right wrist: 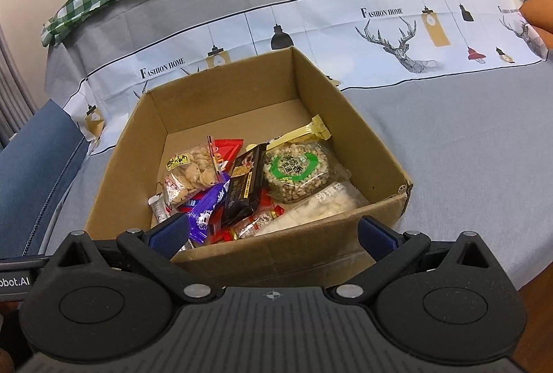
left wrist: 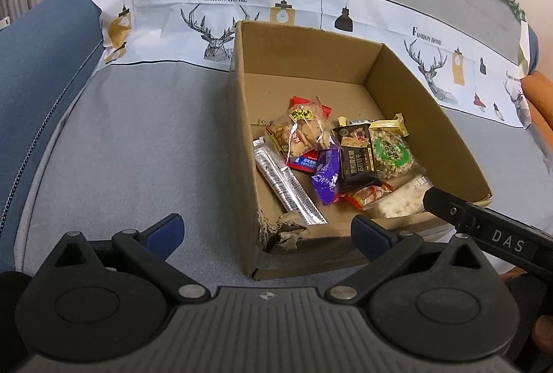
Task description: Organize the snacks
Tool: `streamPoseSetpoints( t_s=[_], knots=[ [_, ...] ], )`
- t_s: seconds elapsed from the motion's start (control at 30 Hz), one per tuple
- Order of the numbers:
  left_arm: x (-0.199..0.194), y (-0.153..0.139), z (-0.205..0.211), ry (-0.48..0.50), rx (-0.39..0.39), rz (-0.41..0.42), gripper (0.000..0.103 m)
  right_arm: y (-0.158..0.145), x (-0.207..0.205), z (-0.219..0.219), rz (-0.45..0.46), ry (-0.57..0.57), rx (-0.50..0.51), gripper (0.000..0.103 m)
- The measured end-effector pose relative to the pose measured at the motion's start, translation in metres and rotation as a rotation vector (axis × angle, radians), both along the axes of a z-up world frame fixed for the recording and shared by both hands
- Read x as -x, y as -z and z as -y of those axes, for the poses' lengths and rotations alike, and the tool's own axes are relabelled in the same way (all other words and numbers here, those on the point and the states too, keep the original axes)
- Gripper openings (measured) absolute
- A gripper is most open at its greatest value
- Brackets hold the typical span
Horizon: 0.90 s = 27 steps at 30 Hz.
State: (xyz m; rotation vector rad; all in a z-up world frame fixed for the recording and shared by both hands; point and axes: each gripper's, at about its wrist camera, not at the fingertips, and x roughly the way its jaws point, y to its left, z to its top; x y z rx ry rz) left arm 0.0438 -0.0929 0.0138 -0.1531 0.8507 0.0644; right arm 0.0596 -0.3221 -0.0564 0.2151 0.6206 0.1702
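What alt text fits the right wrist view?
An open cardboard box holds a pile of wrapped snacks on a grey printed tablecloth. The right gripper hovers open and empty at the box's near wall.

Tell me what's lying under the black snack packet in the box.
The black snack packet lies over the purple wrapper and red wrappers near the cardboard box's front wall. Whatever sits directly beneath its middle is covered.

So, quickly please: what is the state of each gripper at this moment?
Left gripper: open, holding nothing, just short of the cardboard box.
Right gripper: open, holding nothing, at the box's near wall.
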Motion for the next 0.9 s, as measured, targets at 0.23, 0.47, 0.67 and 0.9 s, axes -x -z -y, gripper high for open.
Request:
streamPoseSetpoints(
  t_s=[0.23, 0.47, 0.67, 0.9],
  knots=[
    [-0.0009, -0.0003, 0.0013, 0.0, 0.0, -0.007, 0.103, 0.0006, -0.0006, 0.0002, -0.005, 0.001, -0.003, 0.102],
    [-0.0005, -0.0014, 0.0029, 0.003, -0.003, -0.005, 0.103, 0.0015, -0.0026, 0.0008, -0.013, 0.0, -0.006, 0.102],
    [-0.0007, -0.0015, 0.0034, 0.002, -0.002, -0.005, 0.103, 0.002, -0.003, 0.0008, -0.016, 0.002, -0.01, 0.102],
    [-0.0011, -0.0013, 0.0053, 0.002, -0.002, -0.006, 0.103, 0.0021, -0.0032, 0.0014, -0.016, 0.001, -0.01, 0.102]
  ],
)
